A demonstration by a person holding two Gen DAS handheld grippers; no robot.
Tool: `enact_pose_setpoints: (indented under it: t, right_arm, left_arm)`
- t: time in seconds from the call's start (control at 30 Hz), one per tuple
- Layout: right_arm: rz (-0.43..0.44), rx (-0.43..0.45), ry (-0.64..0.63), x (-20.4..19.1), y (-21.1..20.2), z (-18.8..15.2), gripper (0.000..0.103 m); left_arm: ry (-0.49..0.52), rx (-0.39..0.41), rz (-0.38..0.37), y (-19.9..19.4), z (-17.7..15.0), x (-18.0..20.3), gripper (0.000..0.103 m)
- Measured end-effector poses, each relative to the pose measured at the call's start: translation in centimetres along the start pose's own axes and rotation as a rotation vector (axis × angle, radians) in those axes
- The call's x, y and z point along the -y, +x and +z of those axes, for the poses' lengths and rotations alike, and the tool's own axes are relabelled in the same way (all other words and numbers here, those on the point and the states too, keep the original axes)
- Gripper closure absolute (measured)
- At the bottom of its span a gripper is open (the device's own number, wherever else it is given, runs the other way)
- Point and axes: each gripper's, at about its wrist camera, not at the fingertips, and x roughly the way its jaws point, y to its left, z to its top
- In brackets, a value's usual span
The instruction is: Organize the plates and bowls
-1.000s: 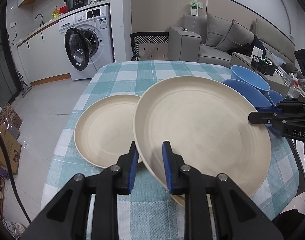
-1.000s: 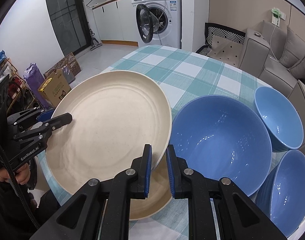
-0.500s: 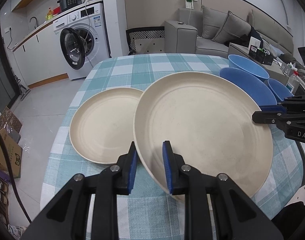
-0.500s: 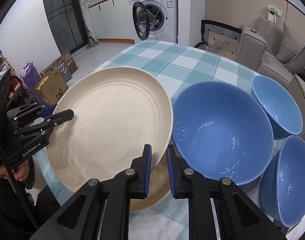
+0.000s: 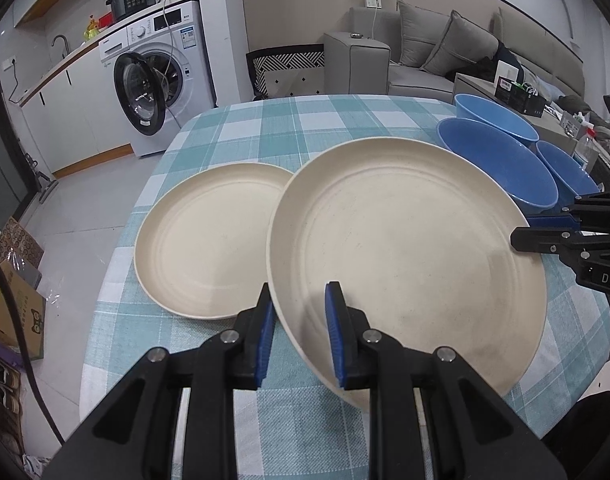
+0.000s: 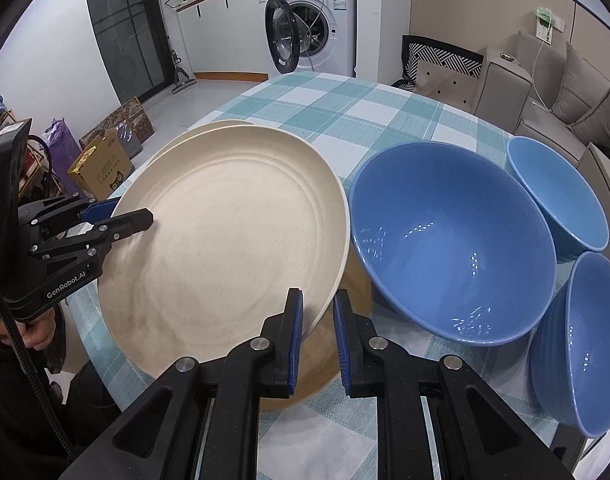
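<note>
Cream plate [image 5: 409, 248] lifted and tilted above the checked tablecloth [image 5: 305, 128], gripped at opposite rims: left gripper [image 5: 299, 320] clamped narrow on the near edge, right gripper [image 6: 317, 320] likewise pinched tight on the other side. Under it in the right wrist view, part of another cream plate [image 6: 345, 364] flat on the cloth. To its left in the left wrist view, a second cream plate [image 5: 213, 244] lying flat, partly overlapped. On the other side, just beside, a large blue bowl [image 6: 449, 240], with two smaller blue bowls [image 6: 557, 192] [image 6: 585, 344] beyond and beside. Farther back, a washing machine [image 5: 157, 76] with open door and a grey sofa [image 5: 437, 56].
</note>
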Motion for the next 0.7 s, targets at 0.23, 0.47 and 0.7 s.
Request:
enact_pose_setpoints:
  t: [0.23, 0.47, 0.7]
  right_arm:
    - [-0.001, -0.012, 0.001, -0.1, 0.4, -0.7, 0.087]
    - [-0.007, -0.031, 0.002, 0.0, 1.2, -1.1, 0.087]
    - [-0.019, -0.042, -0.002, -0.1, 1.6, -1.5, 0.087]
  left_arm:
    - [0.02, -0.024, -0.005, 0.5, -0.2, 0.3, 0.081]
    - [0.028, -0.046, -0.003, 1.4, -0.5, 0.6, 0.081]
    - [0.03, -0.056, 0.002, 1.9, -0.7, 0.7, 0.08]
